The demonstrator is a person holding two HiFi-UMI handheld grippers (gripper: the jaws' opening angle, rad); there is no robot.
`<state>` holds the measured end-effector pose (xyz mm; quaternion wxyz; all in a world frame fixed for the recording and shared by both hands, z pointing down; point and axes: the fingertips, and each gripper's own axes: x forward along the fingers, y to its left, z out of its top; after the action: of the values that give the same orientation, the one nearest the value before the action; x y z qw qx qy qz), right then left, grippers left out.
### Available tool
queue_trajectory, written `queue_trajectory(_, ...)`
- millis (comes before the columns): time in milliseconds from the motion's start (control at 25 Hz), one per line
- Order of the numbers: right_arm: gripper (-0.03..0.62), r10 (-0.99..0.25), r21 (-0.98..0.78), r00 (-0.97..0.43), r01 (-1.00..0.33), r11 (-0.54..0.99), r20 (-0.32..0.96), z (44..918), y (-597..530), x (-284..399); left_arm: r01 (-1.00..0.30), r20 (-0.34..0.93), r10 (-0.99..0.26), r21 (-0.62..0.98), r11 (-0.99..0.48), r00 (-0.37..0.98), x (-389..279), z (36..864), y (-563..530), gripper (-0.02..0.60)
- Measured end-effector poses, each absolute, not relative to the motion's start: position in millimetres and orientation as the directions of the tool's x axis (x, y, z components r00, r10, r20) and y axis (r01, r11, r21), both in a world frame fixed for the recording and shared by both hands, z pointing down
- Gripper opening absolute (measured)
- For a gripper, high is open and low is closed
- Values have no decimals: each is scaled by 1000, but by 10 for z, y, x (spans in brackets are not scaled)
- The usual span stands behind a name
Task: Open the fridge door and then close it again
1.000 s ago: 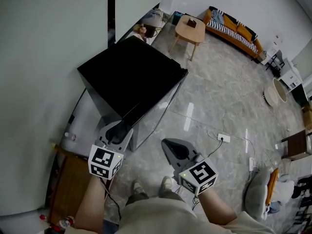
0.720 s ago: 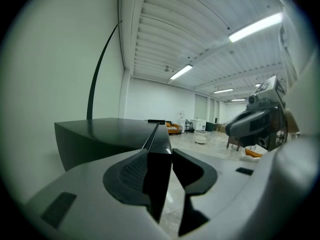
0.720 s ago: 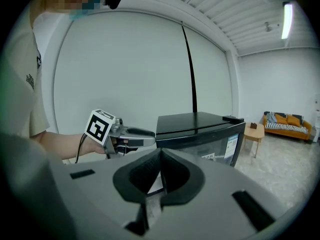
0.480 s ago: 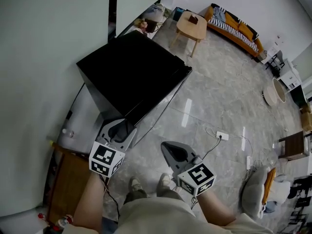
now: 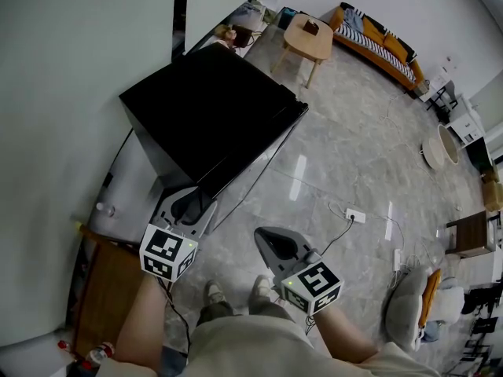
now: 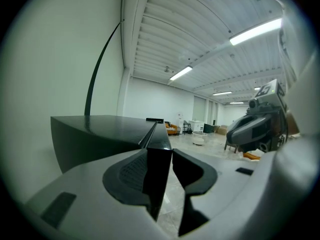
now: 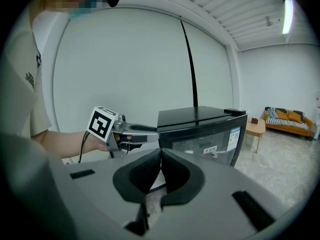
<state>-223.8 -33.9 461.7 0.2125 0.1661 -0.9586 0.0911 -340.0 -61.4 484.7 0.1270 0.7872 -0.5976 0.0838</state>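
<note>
Head view looks down on the black fridge (image 5: pixel 208 112), which stands against the wall with its glass-fronted door (image 5: pixel 255 167) lying flush, or very nearly so, against the cabinet; whether the seal has fully seated cannot be told from here. The left claw (image 5: pixel 189 206) is at the door's free corner. Its own view shows its jaws spread, having just been opening, with the door's dark vertical edge standing between them: the edge sits close against the left pad, and a clear gap shows at the right pad, so nothing is pinched. The right claw (image 5: pixel 265 234) hangs over the floor in front of the person, well apart from the fridge, pressed together and empty.

The main risk, as I judge it, lies in that left pad. If the claw is drawn back at a slant while it still straddles the edge, the pad could drag on the door and pull it ajar again, leaving the task unfinished. If a pull is meant instead, the spread jaws have no hold and would slide off the smooth edge. A sideways shove could also nudge the whole fridge, since the right claw is too far away to steady it.
</note>
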Motion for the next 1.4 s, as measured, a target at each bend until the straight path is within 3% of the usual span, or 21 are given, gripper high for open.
queue_trajectory(520,-3,-273,-125,-855,-359,925,440,4689,-316,-2062,-961,310,-910,99,-258,276,-3372,4853,-575,135)
queue_trajectory(680,-3,-278,-127,-853,-366,922,441,4701,-338,-2000,-967,318,-913,71,-245,255,-3273,4878,-532,63)
queue_trajectory(880,-3,-280,-131,-851,-371,919,443,4699,-357,-1911,-979,301,-932,96,-179,200,-3327,4862,-577,89)
queue_trajectory(960,-3,-278,-133,-851,-371,919,446,4697,-342,-1883,-980,300,-934,93,-176,196,-3347,4848,-561,173)
queue_trajectory(1400,-3,-273,-140,-844,-374,917,462,4731,-339,-1871,-972,294,-927,105,-209,231,-3348,4839,-665,207)
